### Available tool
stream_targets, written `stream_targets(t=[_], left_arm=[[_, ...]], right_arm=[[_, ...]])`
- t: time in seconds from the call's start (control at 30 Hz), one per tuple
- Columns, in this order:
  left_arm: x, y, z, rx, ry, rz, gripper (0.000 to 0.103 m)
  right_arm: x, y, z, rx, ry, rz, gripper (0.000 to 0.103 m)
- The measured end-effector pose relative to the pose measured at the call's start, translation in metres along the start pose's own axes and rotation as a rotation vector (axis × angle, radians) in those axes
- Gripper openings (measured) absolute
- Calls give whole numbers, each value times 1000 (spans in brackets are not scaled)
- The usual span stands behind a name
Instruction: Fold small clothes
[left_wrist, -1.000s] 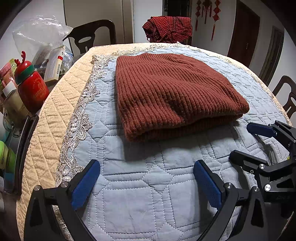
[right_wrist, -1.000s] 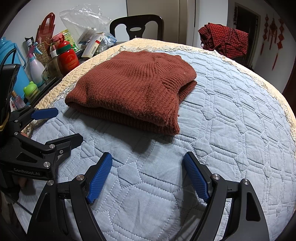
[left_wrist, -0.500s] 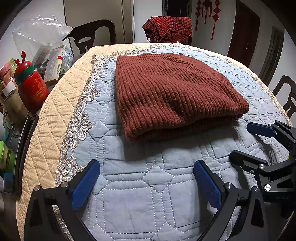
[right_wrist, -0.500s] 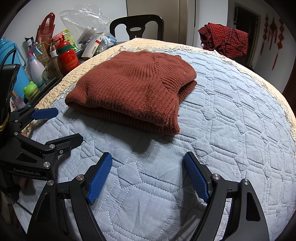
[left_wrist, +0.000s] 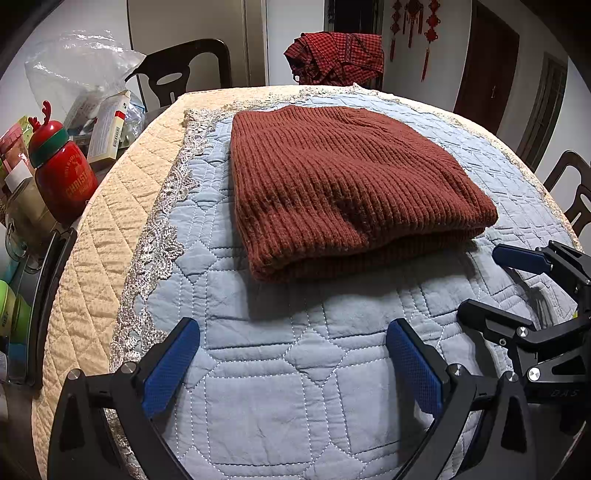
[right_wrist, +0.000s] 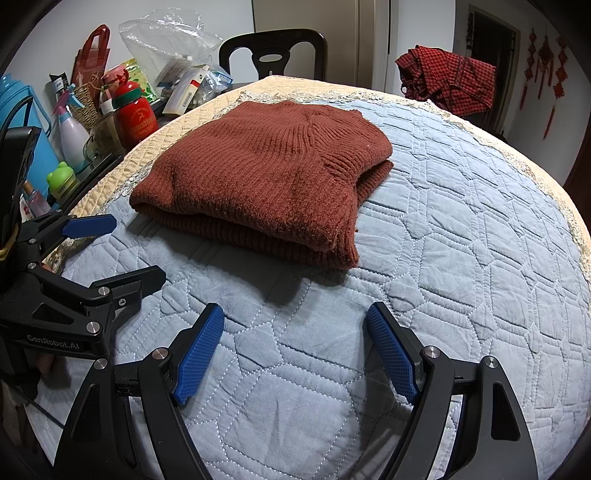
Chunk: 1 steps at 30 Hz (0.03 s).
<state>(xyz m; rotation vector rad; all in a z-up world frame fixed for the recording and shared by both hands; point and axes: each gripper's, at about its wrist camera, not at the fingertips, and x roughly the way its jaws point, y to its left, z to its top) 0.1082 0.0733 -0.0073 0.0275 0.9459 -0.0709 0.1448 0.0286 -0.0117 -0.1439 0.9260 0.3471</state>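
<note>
Fold judged complete: brown sweater (left_wrist: 343, 188) stacked in a compact rectangle, layered edges toward the cameras. Resting on the blue quilted cover (left_wrist: 288, 387) of a round table, near the cover's lace border. Left gripper (left_wrist: 293, 360) and right gripper (right_wrist: 295, 343) both spread wide, holding nothing, hovering over bare cover just short of the sweater's near edge, not touching it. Next move, if any: likely clearing the bundle aside or fetching the red checked garment (right_wrist: 448, 79) on the far chair.

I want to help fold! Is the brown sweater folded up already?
Folded: the brown sweater lies in stacked layers on the blue quilt.
</note>
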Motion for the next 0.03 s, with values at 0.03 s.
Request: stream_targets(t=[0.03], left_arm=[[0,0,0,-1,0,-1,102]], right_arm=[[0,1,0,0,0,0,80]])
